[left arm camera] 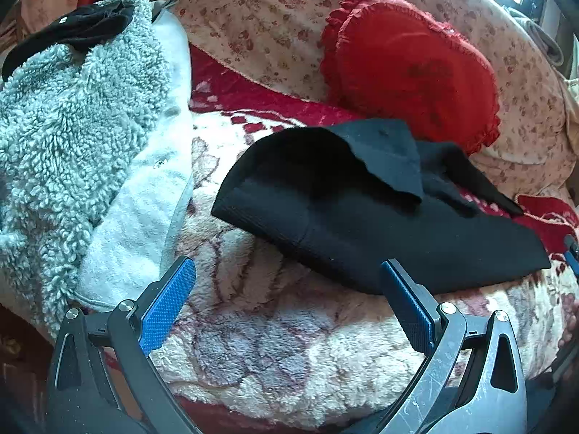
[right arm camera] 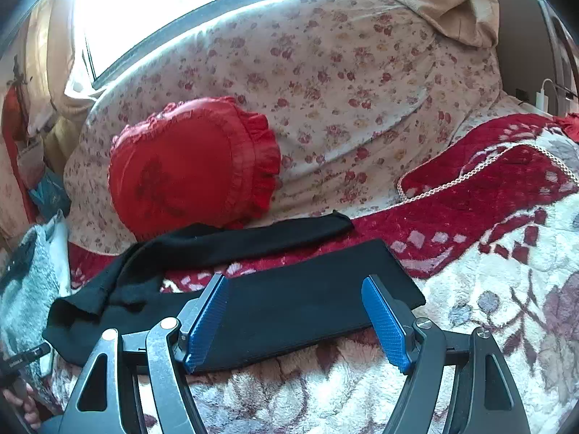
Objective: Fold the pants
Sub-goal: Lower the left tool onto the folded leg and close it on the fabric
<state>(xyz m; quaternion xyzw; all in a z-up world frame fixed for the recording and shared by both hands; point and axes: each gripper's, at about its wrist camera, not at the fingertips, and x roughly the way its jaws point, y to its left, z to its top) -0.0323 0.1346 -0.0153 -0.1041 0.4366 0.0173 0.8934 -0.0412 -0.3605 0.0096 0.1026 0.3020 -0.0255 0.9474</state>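
Note:
Black pants point(left arm camera: 362, 213) lie on a fluffy cream and red blanket point(left arm camera: 275, 343), waist end rumpled with a flap turned over. In the right wrist view the pants point(right arm camera: 296, 311) stretch across, one leg flat near me and the other leg point(right arm camera: 253, 238) lying behind it by the red cushion. My left gripper point(left arm camera: 286, 303) is open and empty, just short of the pants' near edge. My right gripper point(right arm camera: 296, 322) is open, its fingers above the near leg, holding nothing.
A red heart-shaped cushion point(left arm camera: 412, 68) leans on a flowered quilt point(right arm camera: 325, 83) behind the pants. A grey fleece garment point(left arm camera: 72, 126) with a black item on top lies at the left. A bright window point(right arm camera: 152, 11) is behind.

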